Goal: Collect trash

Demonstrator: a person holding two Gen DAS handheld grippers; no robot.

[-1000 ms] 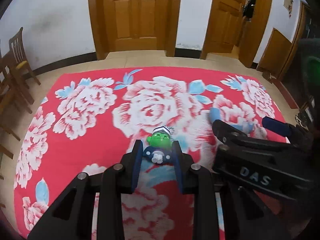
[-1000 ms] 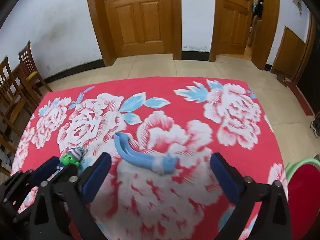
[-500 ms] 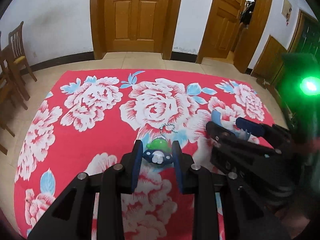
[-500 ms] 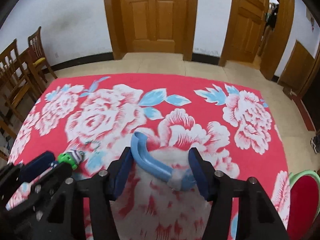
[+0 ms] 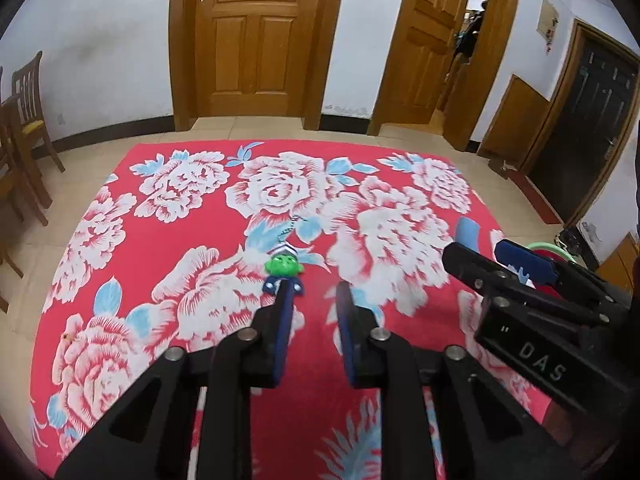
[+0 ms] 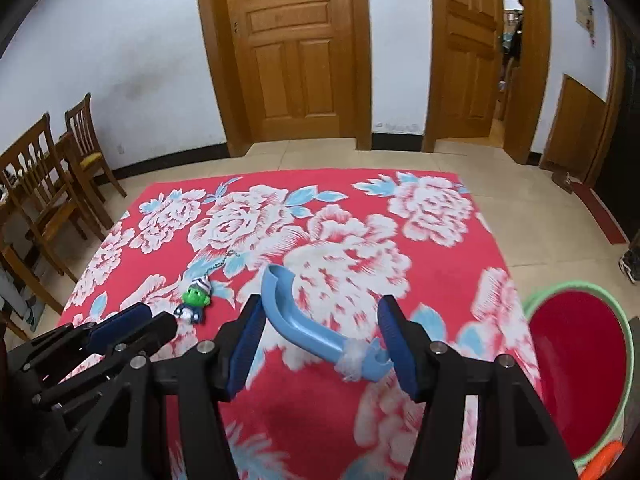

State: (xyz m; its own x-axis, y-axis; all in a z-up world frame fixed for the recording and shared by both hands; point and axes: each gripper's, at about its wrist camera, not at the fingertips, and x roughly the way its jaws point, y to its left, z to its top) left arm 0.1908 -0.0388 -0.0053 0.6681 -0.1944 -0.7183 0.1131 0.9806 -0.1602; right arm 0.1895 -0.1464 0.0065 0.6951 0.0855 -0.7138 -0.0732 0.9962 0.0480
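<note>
Two pickups under way: right gripper (image 6: 320, 308) clamped half-wide on blue scoop (image 6: 296, 324); left gripper (image 5: 314, 290) just narrowed, empty, green toy (image 5: 284, 266) at its tip. Next: reopen left around toy, then scoop to red bucket (image 6: 576, 285)

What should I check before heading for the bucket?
1. Right gripper on blue scoop: ok; jaws have just closed, both pads touch it.
2. Left gripper on green toy: not ok; jaws have just been closing with nothing between them; toy lies on the cloth beside one fingertip.
3. Scoop lifted off the cloth: cannot tell.
4. Red bucket open, in right-wrist view: ok.
</note>
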